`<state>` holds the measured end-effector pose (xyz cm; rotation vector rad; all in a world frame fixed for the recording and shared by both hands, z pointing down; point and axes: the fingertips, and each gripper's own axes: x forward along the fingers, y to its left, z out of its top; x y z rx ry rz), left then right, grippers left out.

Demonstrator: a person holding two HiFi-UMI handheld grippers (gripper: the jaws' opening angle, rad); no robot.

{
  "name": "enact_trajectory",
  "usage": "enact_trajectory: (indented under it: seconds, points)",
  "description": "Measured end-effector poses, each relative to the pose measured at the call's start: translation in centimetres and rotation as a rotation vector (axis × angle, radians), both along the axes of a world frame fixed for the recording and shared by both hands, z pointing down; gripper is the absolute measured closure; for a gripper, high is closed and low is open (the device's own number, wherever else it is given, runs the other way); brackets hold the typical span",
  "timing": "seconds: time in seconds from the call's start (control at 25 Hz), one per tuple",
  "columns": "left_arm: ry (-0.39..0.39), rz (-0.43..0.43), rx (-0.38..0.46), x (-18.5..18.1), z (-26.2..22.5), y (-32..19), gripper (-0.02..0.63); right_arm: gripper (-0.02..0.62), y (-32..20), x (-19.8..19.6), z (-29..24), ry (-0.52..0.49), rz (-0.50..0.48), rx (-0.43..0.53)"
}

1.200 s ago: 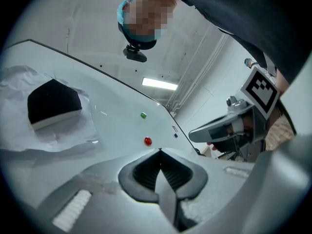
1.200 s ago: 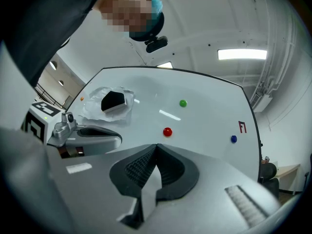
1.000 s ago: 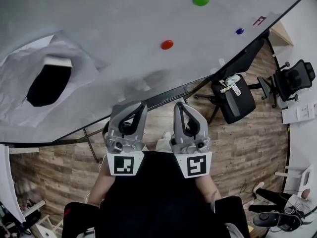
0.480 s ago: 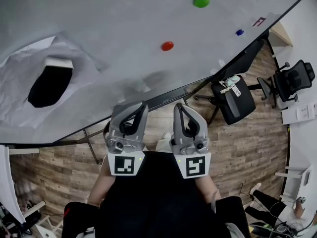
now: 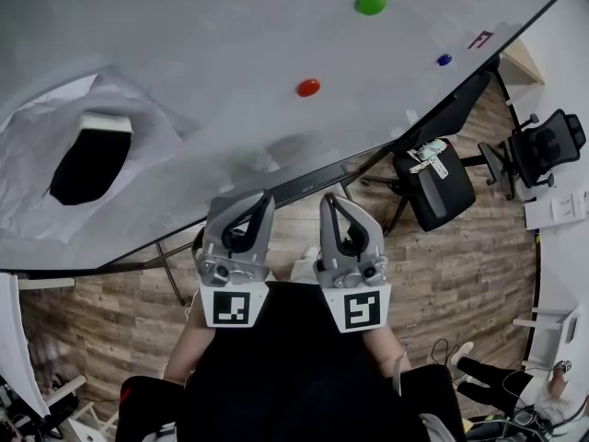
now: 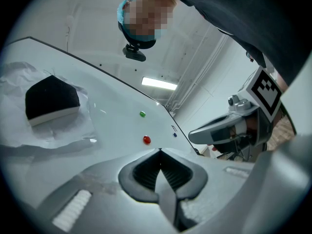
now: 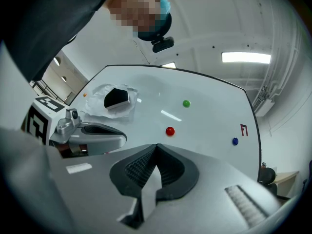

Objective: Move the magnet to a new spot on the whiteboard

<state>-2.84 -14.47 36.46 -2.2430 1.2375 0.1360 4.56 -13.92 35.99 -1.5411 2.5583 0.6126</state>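
Two grippers, both shut, nothing in either.

Head view: I see the left gripper (image 5: 264, 194) and right gripper (image 5: 327, 197) side by side at low centre, tips toward the lower edge of the whiteboard (image 5: 212, 53). The red magnet (image 5: 308, 87) sits on the board above and between the tips, well apart from both. The green magnet (image 5: 371, 3) is higher up and the blue magnet (image 5: 444, 60) is out by the right edge. A black eraser (image 5: 87, 159) lies on a crumpled white sheet (image 5: 32, 155) at the board's left. An office chair (image 5: 433, 187) stands on the wood floor (image 5: 460, 274) to the right.

Left gripper view: jaws closed tip to tip, pads meeting, empty. The red magnet (image 6: 146, 140) is just above the tips in frame, on the board and untouched. The green magnet (image 6: 142, 114) is beyond it, and the eraser (image 6: 51, 101) is at left. The right gripper (image 6: 192, 134) shows at right.

Right gripper view: jaws together and empty. The red magnet (image 7: 169, 131) is ahead of the tips, the green magnet (image 7: 186, 103) farther up, and the blue magnet (image 7: 235, 141) off right beside a small red mark (image 7: 244, 129). The left gripper (image 7: 124, 139) is at left.
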Motion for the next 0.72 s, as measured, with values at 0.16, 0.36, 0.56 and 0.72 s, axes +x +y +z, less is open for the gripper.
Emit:
enact_trajectory:
  seconds: [0.16, 0.36, 0.56, 0.72]
  points:
    - [0.002, 0.0, -0.003, 0.06, 0.11, -0.07, 0.604, 0.597, -0.03, 0.11, 0.18, 0.003, 0.003, -0.006]
    - [0.004, 0.002, -0.003, 0.23, 0.08, -0.14, 0.604, 0.597, -0.1, 0.5, 0.16, 0.008, 0.012, -0.005]
    - [0.002, 0.004, -0.005, 0.39, 0.12, -0.26, 0.604, 0.597, -0.2, 0.63, 0.03, 0.002, 0.014, 0.0]
    - [-0.002, 0.004, -0.001, 0.48, 0.04, -0.41, 0.604, 0.597, -0.32, 0.59, 0.21, 0.008, 0.011, -0.005]
